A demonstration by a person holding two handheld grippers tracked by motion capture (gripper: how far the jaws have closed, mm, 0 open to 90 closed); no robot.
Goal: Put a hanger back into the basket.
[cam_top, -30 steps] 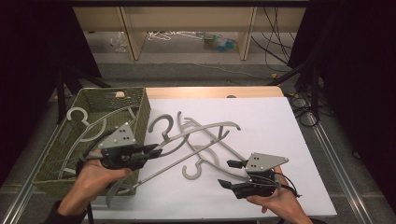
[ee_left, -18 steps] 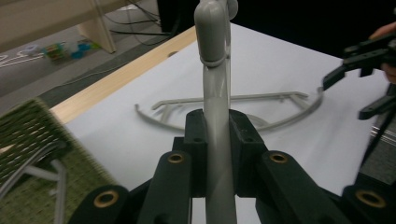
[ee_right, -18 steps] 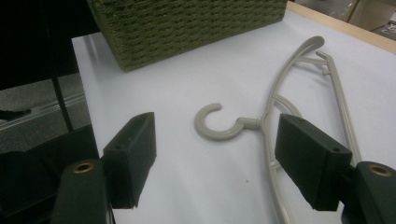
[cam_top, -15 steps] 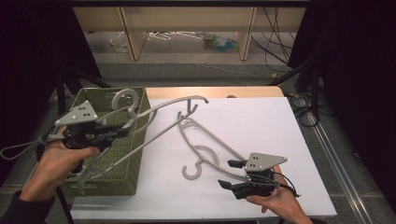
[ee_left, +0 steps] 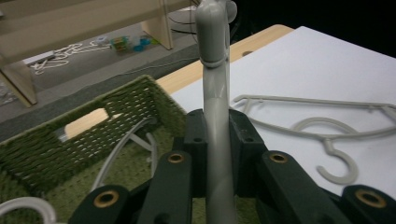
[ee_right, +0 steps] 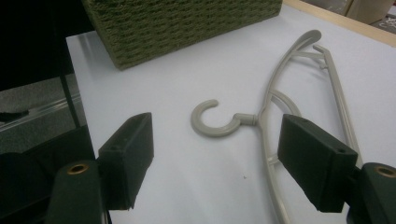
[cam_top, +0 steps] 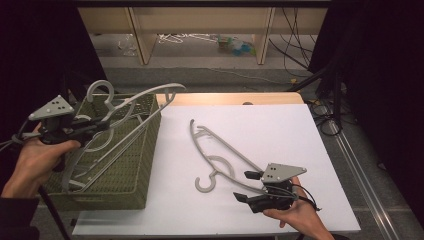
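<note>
The left gripper (cam_top: 92, 129) pinches a hanger (cam_top: 131, 102) over the basket (cam_top: 145, 150); its far arm overhangs the rim and could snag, perhaps on hangers already inside. The right gripper (cam_top: 246, 186), its jaws just spread with nothing between, waits near the second hanger (cam_top: 220, 147) on open worktop (cam_top: 280, 130).

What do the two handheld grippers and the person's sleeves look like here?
Both the left gripper and the right gripper are black, each topped by a grey three-cornered plate with small dark dots. Their jaws have blocky black pads and brass-coloured pivot rivets. A black cable trails from each. A dark sleeve covers the left forearm.
</note>
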